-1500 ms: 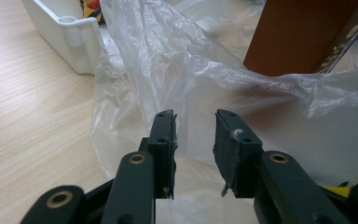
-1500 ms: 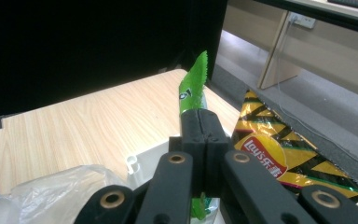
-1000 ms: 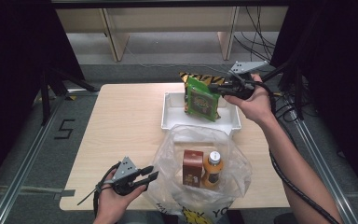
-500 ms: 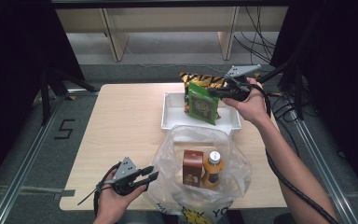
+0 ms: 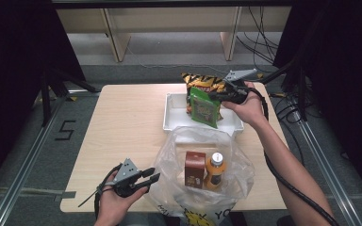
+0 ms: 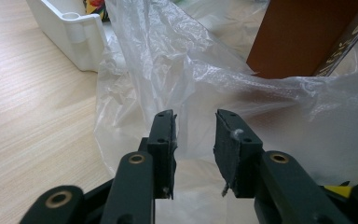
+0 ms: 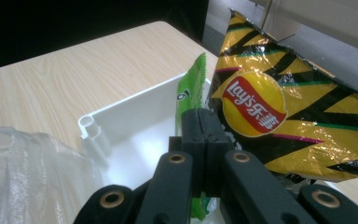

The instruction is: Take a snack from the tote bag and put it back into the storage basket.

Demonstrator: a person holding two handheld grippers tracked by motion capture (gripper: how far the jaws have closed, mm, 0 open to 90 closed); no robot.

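The left gripper [image 5: 154, 177], jaws spread, rests at the clear plastic bag's [image 5: 245, 172] near edge; a brown carton [image 5: 194, 168] and an orange bottle [image 5: 215, 169] stand inside. Beyond, the right gripper [image 5: 215, 96] pinches a green snack packet [image 5: 203, 108] over the white tray [image 5: 173, 113], beside a Lay's chip bag [image 7: 279, 107]. Likely next: carry the packet to the bag's mouth.

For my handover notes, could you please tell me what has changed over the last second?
The right gripper, shut on the green packet, has sunk a little toward the white tray. The left gripper stayed beside the plastic bag, jaws apart; the box and bottle inside are unmoved.
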